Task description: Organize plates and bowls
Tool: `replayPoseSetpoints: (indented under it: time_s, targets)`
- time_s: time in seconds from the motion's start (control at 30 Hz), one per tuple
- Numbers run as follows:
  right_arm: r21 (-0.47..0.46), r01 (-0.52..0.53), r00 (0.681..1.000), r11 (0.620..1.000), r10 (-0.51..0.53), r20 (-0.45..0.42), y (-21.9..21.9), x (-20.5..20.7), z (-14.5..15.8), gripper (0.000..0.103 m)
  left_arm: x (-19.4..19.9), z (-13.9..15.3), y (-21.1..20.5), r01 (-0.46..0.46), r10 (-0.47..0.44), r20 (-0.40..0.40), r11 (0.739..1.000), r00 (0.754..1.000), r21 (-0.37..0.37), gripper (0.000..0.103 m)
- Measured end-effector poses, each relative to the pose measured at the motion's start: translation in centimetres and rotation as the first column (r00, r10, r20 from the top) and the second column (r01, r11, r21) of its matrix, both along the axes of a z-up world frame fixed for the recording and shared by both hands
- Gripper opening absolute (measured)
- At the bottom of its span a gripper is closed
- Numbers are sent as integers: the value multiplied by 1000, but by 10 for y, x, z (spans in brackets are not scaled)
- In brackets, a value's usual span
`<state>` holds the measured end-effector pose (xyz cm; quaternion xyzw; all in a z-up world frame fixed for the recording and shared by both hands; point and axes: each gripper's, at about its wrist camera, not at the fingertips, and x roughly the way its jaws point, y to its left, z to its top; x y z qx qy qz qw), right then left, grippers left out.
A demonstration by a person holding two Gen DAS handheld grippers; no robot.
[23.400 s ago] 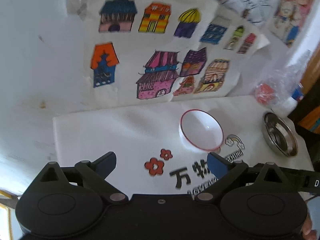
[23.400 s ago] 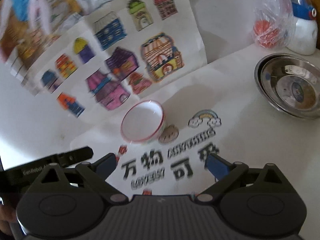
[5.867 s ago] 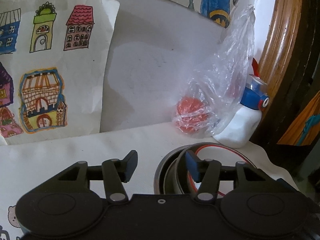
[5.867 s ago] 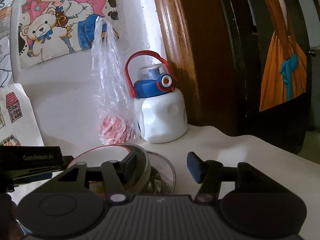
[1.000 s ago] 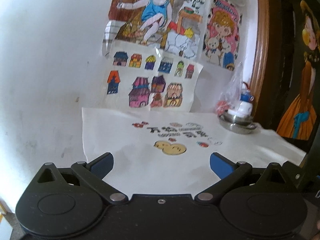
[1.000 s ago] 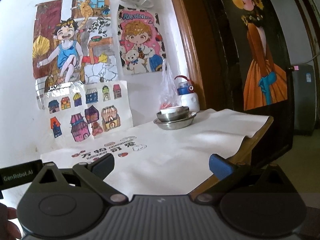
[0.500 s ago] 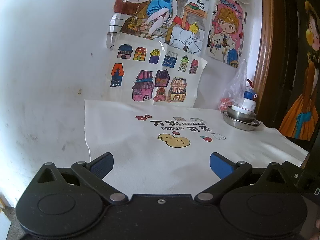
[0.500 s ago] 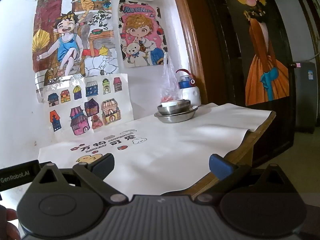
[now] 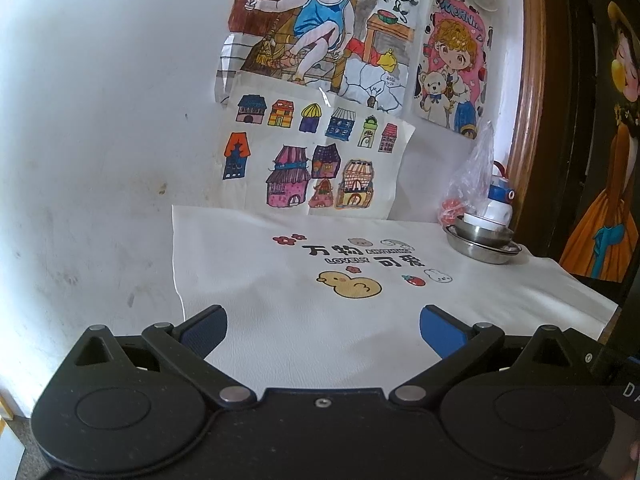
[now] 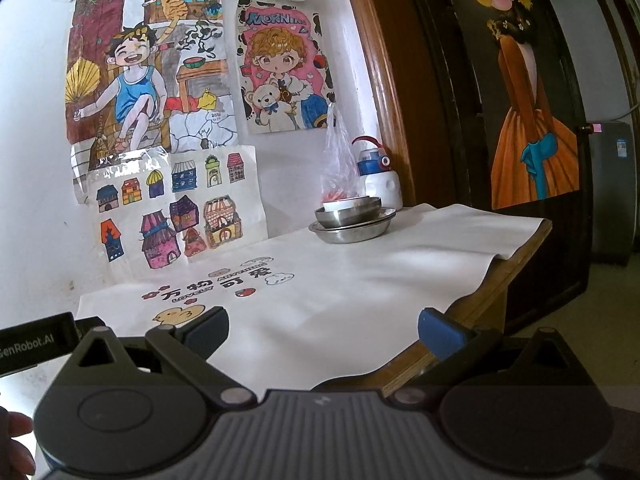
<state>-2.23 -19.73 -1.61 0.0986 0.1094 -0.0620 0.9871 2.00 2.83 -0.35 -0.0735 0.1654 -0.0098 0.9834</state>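
A stack sits at the table's far right corner: a wide steel plate (image 10: 352, 232) carries a steel bowl (image 10: 348, 213), and a white red-rimmed bowl (image 10: 346, 202) rests inside that. The left wrist view shows the same steel plate (image 9: 484, 249), steel bowl (image 9: 482, 234) and white bowl (image 9: 482, 221). My left gripper (image 9: 322, 328) is open and empty, held back over the near part of the white cloth (image 9: 280, 312). My right gripper (image 10: 323, 328) is open and empty too, near the table's front edge and far from the stack.
Behind the stack stand a white bottle with a blue and red lid (image 10: 378, 178) and a clear plastic bag (image 10: 340, 160) with something red in it. Drawings (image 10: 176, 212) hang on the wall. The wooden table edge (image 10: 500, 280) drops off at the right.
Both grippers have drawn slightly lower and the view has tipped down toward the table; the stacked bowls stay put and both grippers remain open.
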Motion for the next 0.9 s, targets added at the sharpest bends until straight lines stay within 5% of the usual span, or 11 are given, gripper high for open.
replayPoseSetpoints:
  time_s: [0.9]
  targets:
    - [9,-15,1000,1000,15,5,0,-4,-1,103,-7,1,-1,30,-30,11,999,1000,-12,102]
